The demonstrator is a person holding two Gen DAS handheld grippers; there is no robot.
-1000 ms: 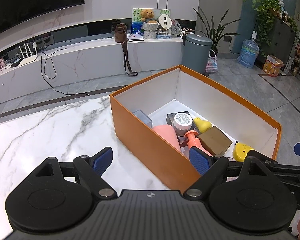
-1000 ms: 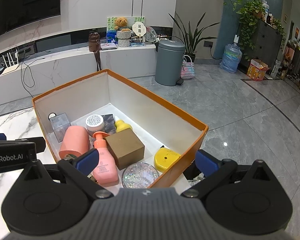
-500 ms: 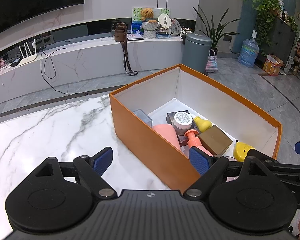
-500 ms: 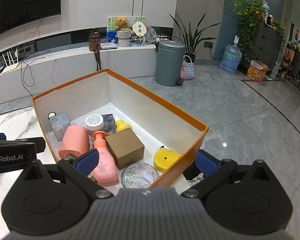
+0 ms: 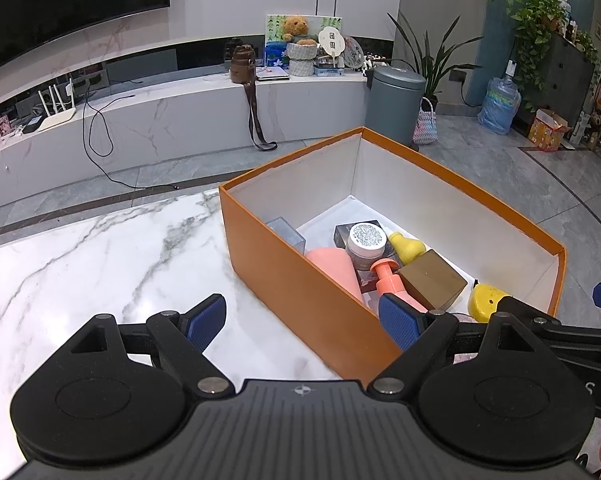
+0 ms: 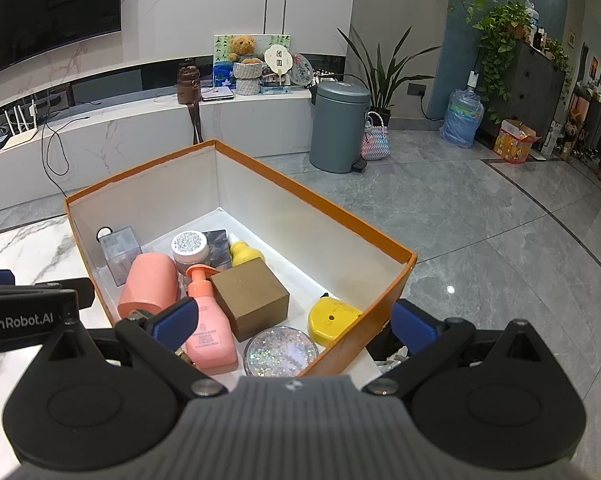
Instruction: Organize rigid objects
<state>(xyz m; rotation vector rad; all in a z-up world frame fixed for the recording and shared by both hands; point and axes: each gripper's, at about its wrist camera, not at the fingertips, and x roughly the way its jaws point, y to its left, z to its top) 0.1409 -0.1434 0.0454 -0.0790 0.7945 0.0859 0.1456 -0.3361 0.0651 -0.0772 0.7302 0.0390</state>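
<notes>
An orange box [image 5: 300,280] [image 6: 388,248] stands on the white marble table [image 5: 100,264]. Inside lie a pink pump bottle [image 6: 208,320], a pink cylinder [image 6: 150,284], a brown block [image 6: 250,298], a yellow case [image 6: 332,320], a glitter disc [image 6: 280,352], a white-lidded jar [image 6: 189,245], a small yellow bottle [image 6: 242,254] and a clear cube [image 6: 120,252]. My left gripper [image 5: 302,318] is open and empty, straddling the box's near left wall. My right gripper [image 6: 292,320] is open and empty, straddling the box's near right corner.
Beyond the table's far edge is grey tiled floor [image 6: 480,220]. A grey bin [image 6: 338,128], a plant [image 6: 384,76] and a low marble shelf [image 5: 160,120] with clutter stand at the back. A crumpled white item [image 6: 392,358] lies by the box's right corner.
</notes>
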